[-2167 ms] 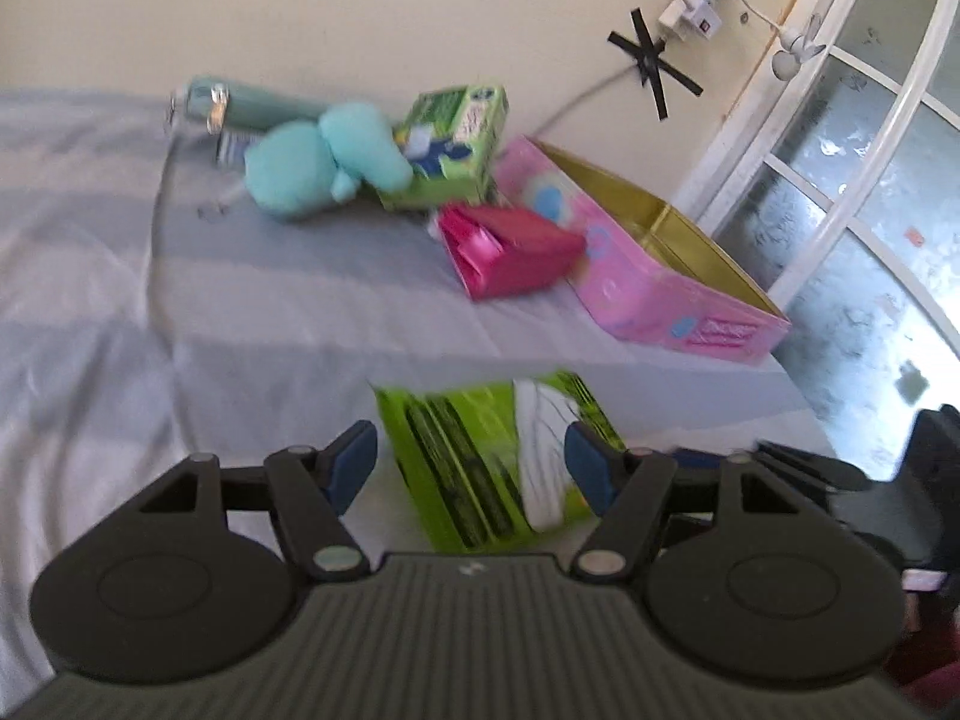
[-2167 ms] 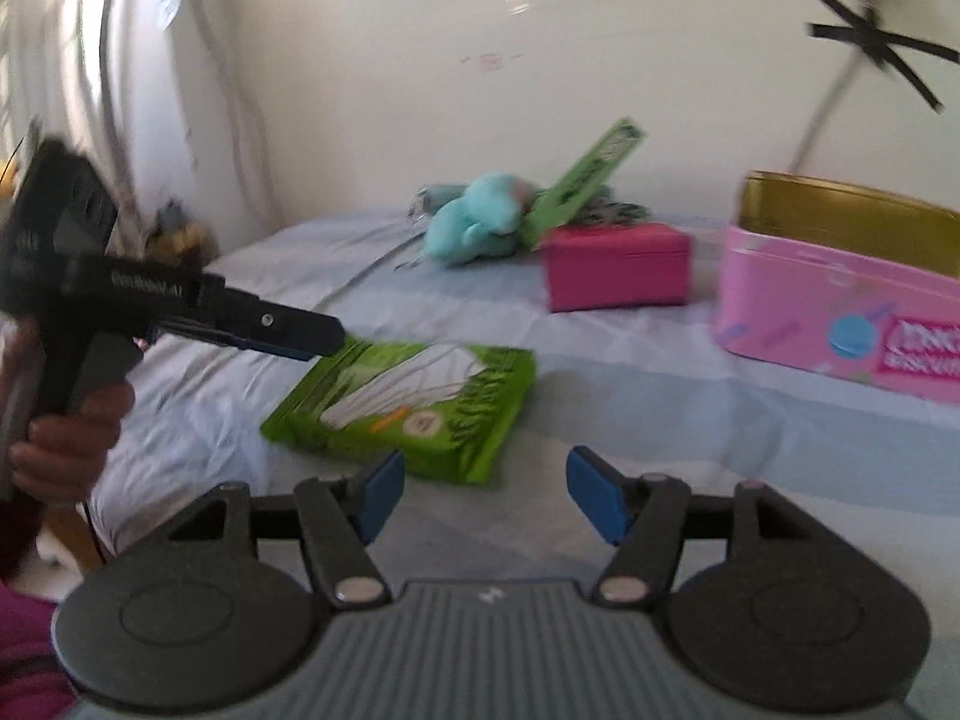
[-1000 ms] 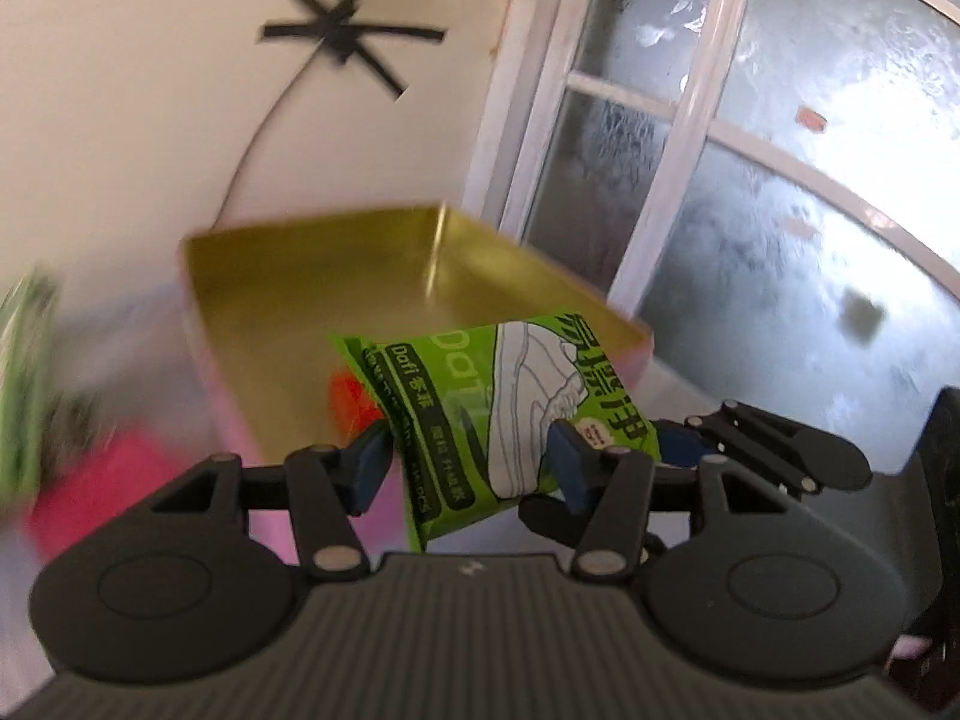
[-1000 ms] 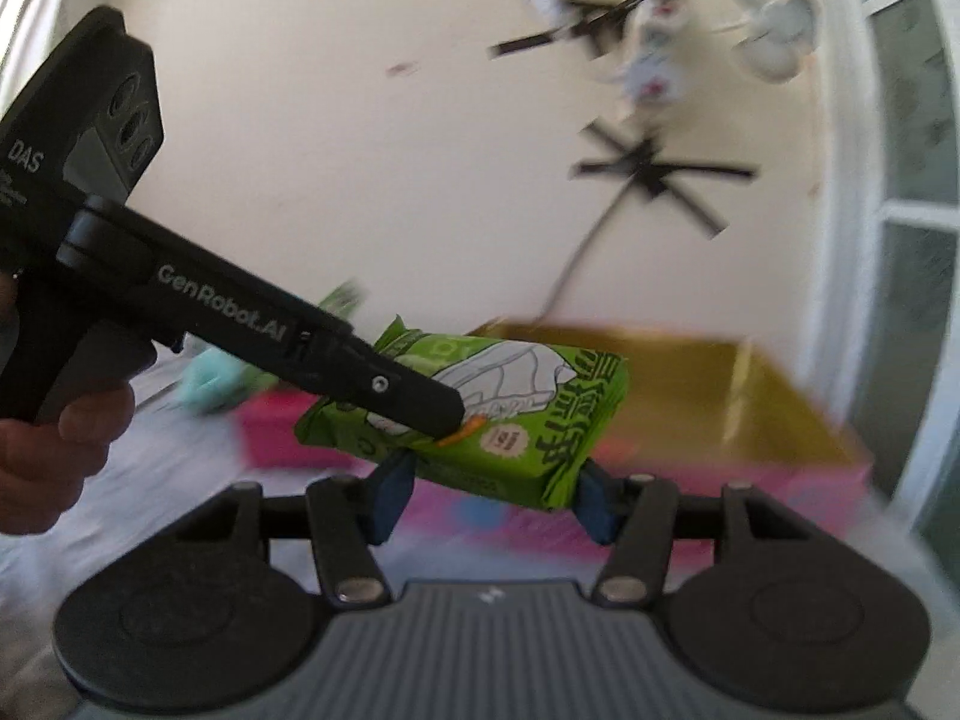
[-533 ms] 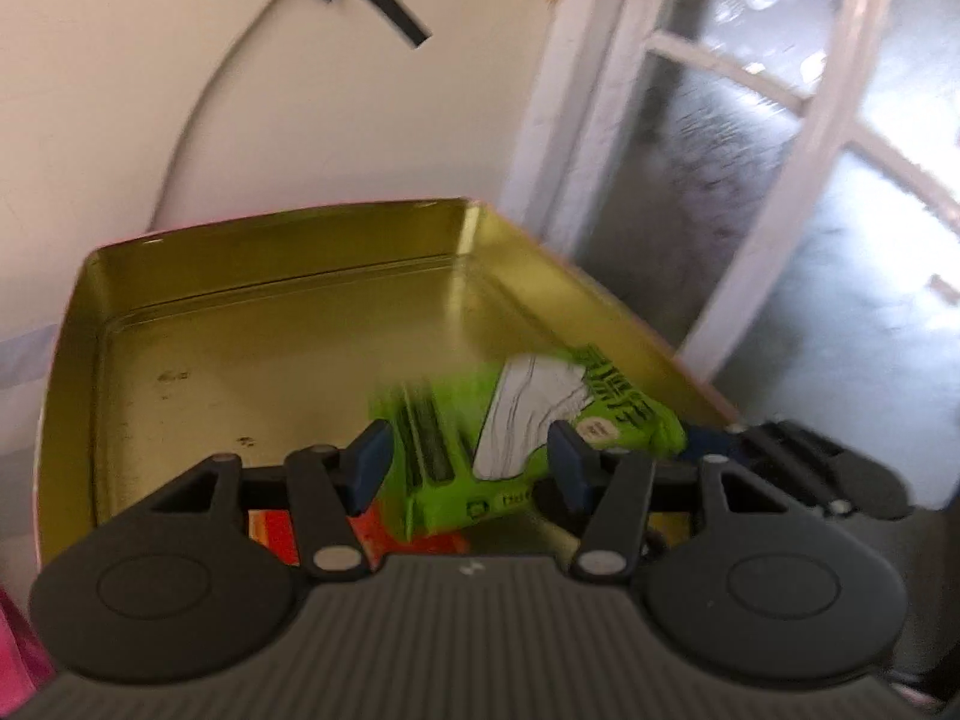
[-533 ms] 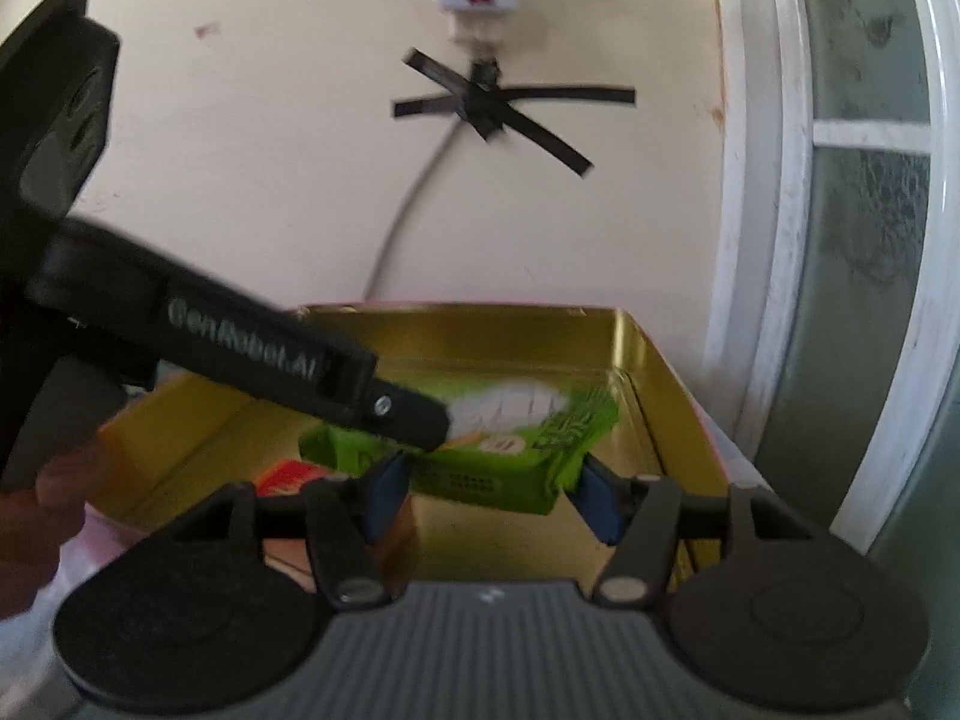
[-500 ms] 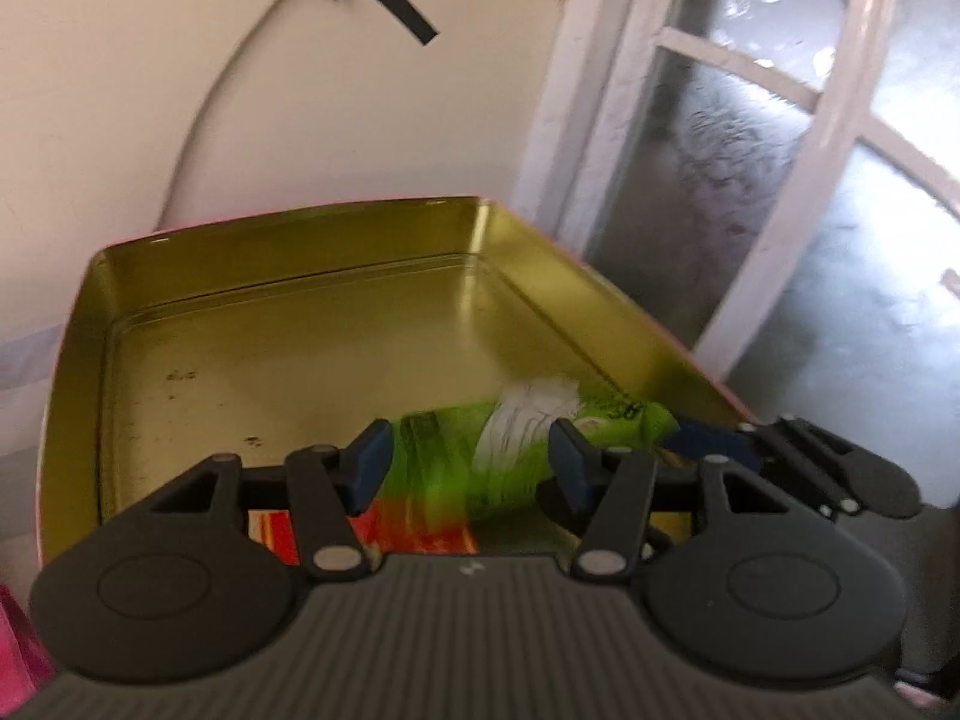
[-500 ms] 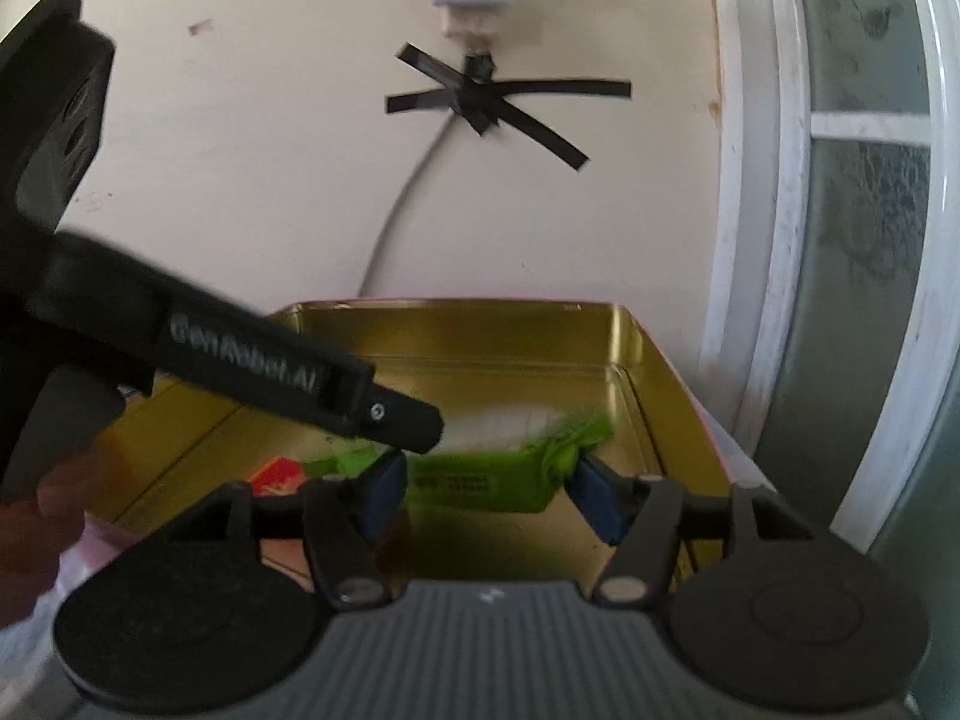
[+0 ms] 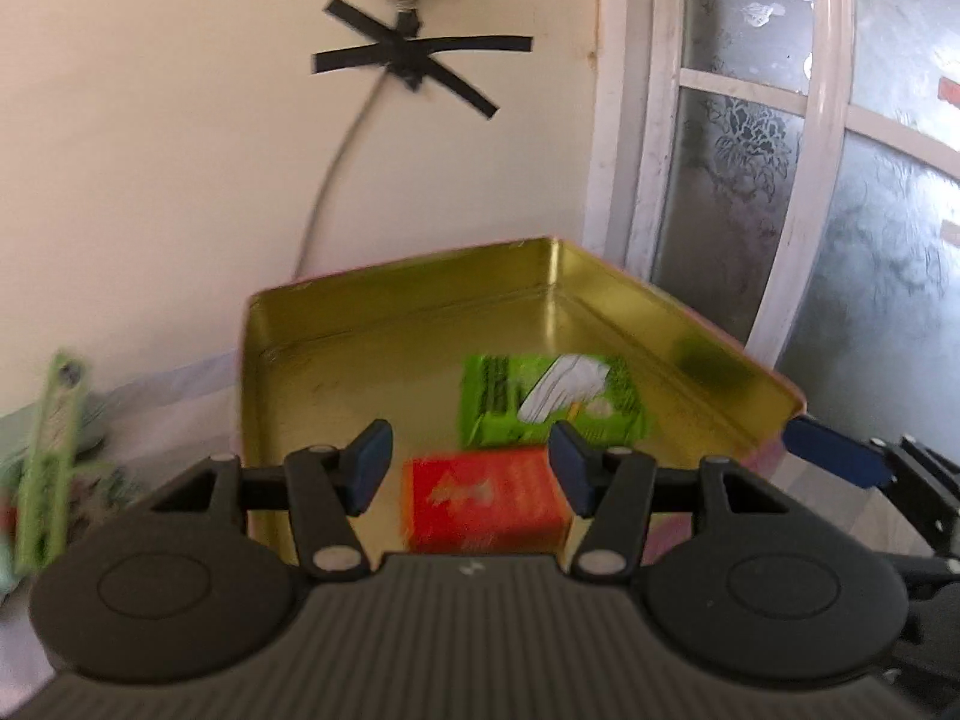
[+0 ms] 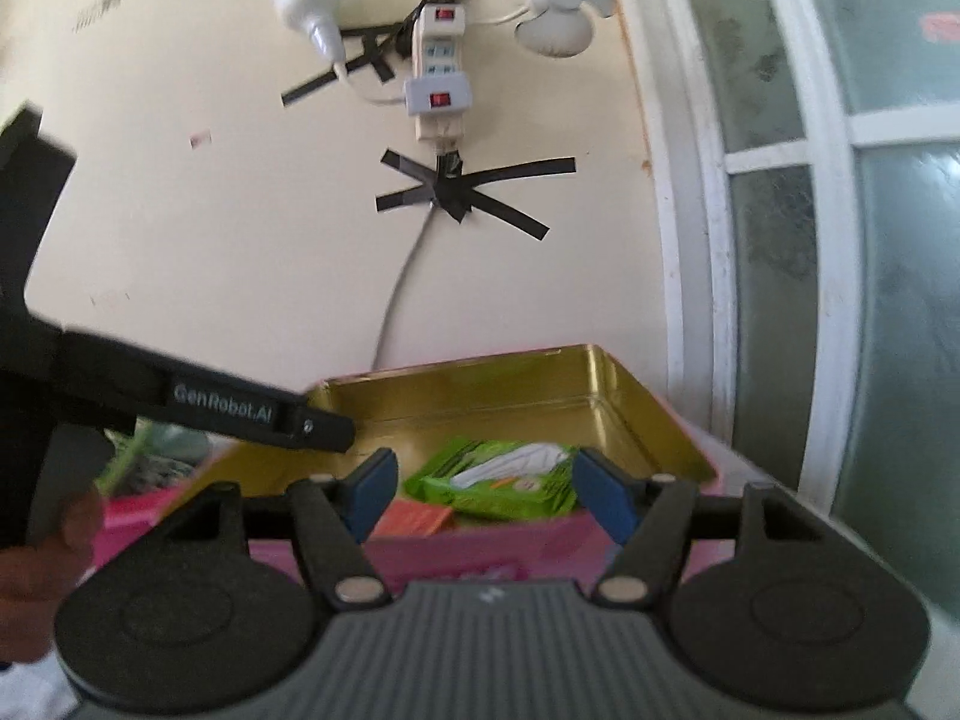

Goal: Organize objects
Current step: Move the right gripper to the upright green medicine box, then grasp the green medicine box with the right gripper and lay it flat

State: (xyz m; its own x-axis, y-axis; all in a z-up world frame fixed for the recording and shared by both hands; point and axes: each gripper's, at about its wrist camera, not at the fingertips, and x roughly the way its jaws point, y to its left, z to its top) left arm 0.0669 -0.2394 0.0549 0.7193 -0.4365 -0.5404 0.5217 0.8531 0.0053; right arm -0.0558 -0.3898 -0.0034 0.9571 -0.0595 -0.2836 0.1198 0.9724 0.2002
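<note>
Two grippers, left gripper (image 9: 469,461) and right gripper (image 10: 487,493), now spread, empty; green packet (image 9: 549,399) just released, lying in tin (image 9: 414,282) beside red box (image 9: 487,504). Next item due.

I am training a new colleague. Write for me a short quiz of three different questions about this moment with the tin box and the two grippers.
1. True or false: the green packet lies inside the tin box.
2. Which item lies nearest the camera in the box in the left wrist view? A) orange-red box B) a teal plush toy C) a glass bottle
3. Fill in: both the left gripper and the right gripper are ____ and hold nothing.

Key: 1 true; 2 A; 3 open.
</note>
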